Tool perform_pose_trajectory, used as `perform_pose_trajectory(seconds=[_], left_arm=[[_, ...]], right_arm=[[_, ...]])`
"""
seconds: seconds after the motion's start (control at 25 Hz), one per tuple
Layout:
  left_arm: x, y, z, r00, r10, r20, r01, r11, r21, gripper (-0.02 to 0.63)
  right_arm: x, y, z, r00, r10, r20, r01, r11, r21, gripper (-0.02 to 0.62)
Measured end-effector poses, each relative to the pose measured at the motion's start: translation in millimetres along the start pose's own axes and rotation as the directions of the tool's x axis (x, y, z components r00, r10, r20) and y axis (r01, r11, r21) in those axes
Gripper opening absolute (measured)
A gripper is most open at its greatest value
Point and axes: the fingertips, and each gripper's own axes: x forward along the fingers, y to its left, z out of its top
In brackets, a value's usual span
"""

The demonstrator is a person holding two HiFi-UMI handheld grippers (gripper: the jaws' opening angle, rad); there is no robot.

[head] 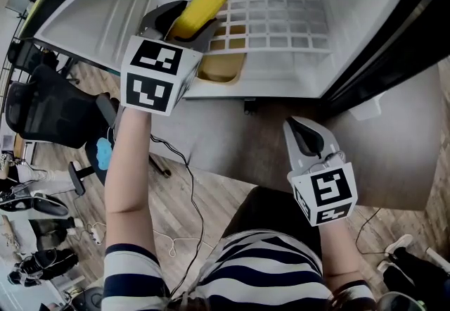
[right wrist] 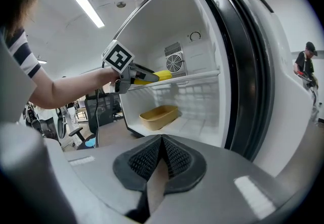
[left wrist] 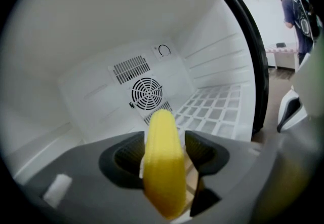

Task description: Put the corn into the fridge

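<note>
Corn (left wrist: 163,162), a smooth yellow cob, sits clamped lengthwise between the jaws of the left gripper (head: 181,24), its tip pointing into the open fridge (head: 105,14) toward the round fan grille (left wrist: 147,92) on the far wall. The cob hangs at the near left end of the white wire shelf (head: 281,17); whether it touches the grid cannot be told. Below the shelf a tan tub (head: 223,67) rests on the fridge floor. To the right and nearer the person, the right gripper (head: 307,135) waits outside the fridge, well apart from the corn, with its jaws pressed together on nothing.

The step in hand appears to be setting the cob down. It would likely go best by carrying the cob farther in over the shelf, lowering it until its length lies flat on the grid, and only then parting the jaws. A round cob let go at the shelf's near edge could roll off toward the tub or the room's floor.
</note>
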Motion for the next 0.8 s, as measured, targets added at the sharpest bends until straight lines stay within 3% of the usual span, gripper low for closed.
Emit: perform_pose_trajectory(seconds=[0.4,0.68,0.8], left_arm=[[-17,7,9,0.996,0.058,0.073,-0.052,0.996,-0.075,0.000],[-49,11,15,0.979,0.151,0.134,-0.136,0.984,-0.113,0.000],[-66,9,14,0.970,0.181,0.163,-0.154,0.974,-0.168,0.000]], right_arm=[[-10,0,-2,1.000,-0.016,0.000,0.016,1.000,-0.001,-0.009],[-20,6,0,1.000,-0.017,0.001,0.017,1.000,-0.010,-0.009],[-25,8,2,1.000,-0.019,0.005,0.019,1.000,-0.015,-0.009]])
